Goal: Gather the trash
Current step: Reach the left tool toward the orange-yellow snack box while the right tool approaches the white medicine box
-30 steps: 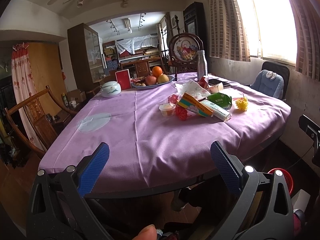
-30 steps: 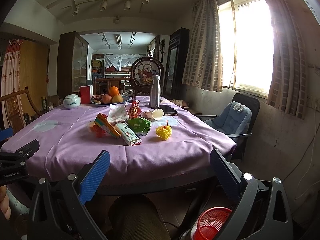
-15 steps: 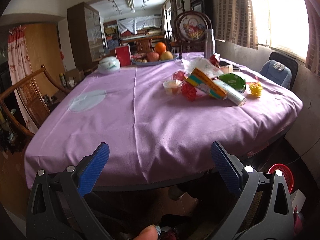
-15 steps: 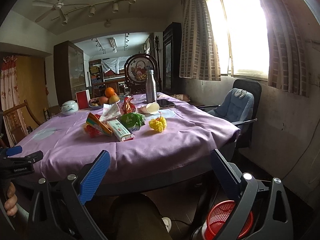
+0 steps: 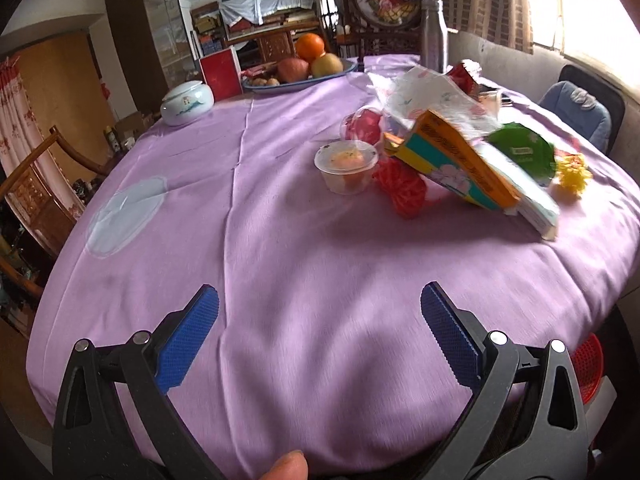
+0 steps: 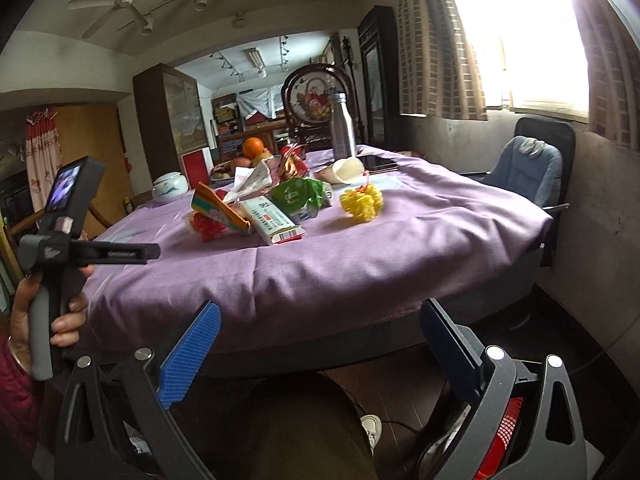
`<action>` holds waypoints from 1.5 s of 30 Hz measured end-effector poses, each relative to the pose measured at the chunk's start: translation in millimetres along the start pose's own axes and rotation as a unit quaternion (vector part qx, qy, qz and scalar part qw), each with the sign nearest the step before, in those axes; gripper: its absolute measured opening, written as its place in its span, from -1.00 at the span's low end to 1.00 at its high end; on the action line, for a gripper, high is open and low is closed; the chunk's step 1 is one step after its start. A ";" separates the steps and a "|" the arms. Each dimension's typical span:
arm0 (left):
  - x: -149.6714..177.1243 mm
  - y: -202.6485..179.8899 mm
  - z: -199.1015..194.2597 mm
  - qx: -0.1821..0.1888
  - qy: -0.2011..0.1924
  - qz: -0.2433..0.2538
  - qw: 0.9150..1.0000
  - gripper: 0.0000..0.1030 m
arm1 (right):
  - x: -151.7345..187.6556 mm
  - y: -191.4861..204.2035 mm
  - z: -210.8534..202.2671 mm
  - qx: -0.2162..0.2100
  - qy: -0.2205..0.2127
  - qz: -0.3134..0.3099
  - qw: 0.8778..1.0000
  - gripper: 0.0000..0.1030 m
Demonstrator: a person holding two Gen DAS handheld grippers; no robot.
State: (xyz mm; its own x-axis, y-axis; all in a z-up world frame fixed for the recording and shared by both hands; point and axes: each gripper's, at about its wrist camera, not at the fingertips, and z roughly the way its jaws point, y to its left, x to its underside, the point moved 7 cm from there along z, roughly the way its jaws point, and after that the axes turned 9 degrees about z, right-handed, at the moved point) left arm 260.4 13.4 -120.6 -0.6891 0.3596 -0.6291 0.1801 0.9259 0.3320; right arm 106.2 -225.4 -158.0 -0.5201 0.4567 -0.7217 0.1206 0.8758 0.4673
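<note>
Left wrist view: our left gripper (image 5: 320, 316) hangs over the near part of the purple tablecloth (image 5: 280, 248), jaws spread wide, nothing between them. We judge the step as the approach, with no trash picked up yet. The litter lies well ahead on the far right of the table: a clear plastic cup (image 5: 346, 166) with orange remains inside, a second small cup (image 5: 363, 124) holding something red just behind it, a red net wad (image 5: 402, 188) touching the first cup, an orange and teal carton (image 5: 460, 164) leaning over the wad, a long white box (image 5: 528, 200) beside the carton, a green wrapper (image 5: 520, 152), a yellow net ball (image 5: 572, 172) and a crumpled printed bag (image 5: 424, 92). The blue fruit dish (image 5: 348, 70) holds an orange, an apple and a pear; the white lidded jar (image 5: 187, 103) is closed, contents unseen. A red basket (image 5: 586, 368) shows on the floor at right. Right wrist view: our right gripper (image 6: 320, 336) is below table level, jaws likewise wide and empty; the left hand (image 6: 40, 320) grips its tool at the side. The same basket (image 6: 504, 436) sits behind the right finger; we cannot tell what it holds. Next, we judge, a reach forward to the nearest piece, then a carry to the basket.
</note>
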 end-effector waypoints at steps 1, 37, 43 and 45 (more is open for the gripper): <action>-2.5 3.0 6.5 -0.002 0.009 -0.002 1.000 0.88 | -1.2 3.4 5.9 -0.001 0.002 -0.003 1.000 0.89; -77.3 -104.8 43.7 0.233 0.017 0.006 0.972 0.87 | -55.4 -20.3 75.5 -0.067 -0.010 0.088 0.994 0.89; -95.3 -52.8 76.5 0.120 0.028 -0.013 0.992 0.88 | -61.8 -28.8 63.9 -0.063 -0.027 0.089 0.994 0.89; -90.1 -11.2 78.3 0.082 0.027 -0.044 0.995 0.88 | -63.7 -32.6 62.5 -0.066 -0.030 0.096 0.993 0.89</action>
State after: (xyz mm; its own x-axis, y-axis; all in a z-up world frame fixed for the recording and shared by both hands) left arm 375.5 -20.3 -122.6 -0.7429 0.2743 -0.6106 0.2275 0.9614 0.1551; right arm 188.3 -273.2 -159.2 -0.4466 0.6254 -0.6399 0.0995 0.7454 0.6591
